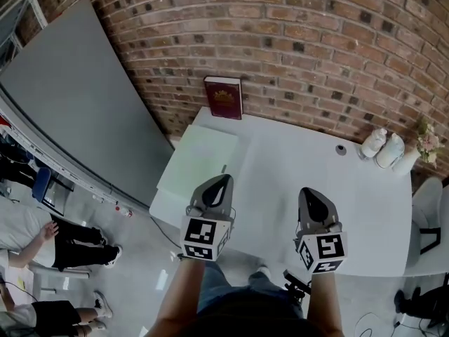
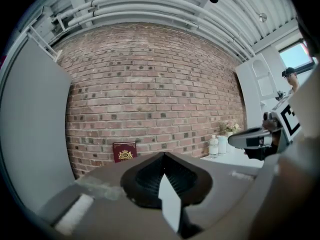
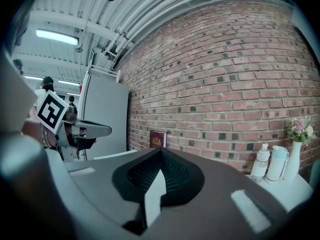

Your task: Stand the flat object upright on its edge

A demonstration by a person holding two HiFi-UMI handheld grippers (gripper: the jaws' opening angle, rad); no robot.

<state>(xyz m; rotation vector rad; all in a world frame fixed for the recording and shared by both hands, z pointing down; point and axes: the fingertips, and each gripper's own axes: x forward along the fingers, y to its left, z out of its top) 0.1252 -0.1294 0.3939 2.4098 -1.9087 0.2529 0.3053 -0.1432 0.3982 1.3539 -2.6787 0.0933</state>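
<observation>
1 white table (image 1: 365, 209) stands against a brick wall (image 1: 316, 41). A person holds 2 grippers side by side over the table's near edge: the left gripper (image 1: 223, 179) and the right gripper (image 1: 309, 191). Each gripper view shows its jaws clenched together, grasping nothing.

The flat object is 1 book (image 1: 223, 98). It has a dark red cover with a gold emblem in the middle. It stands upright at the far left edge of the table, against the wall, with its cover facing the person. It is well apart from both grippers.

1 pale green sheet (image 1: 200, 161) lies flat on the left part of the table, between the left gripper and the book. At the far right of the table, 2 white bottles (image 1: 374, 142) and 1 vase (image 1: 407, 161) of pale flowers stand close together. 1 small dark round thing (image 1: 341, 149) lies just left of them.

Left of the table stands 1 tall grey panel (image 1: 77, 97). On the floor at the far left, 2 people (image 1: 28, 237) are partly in view.
</observation>
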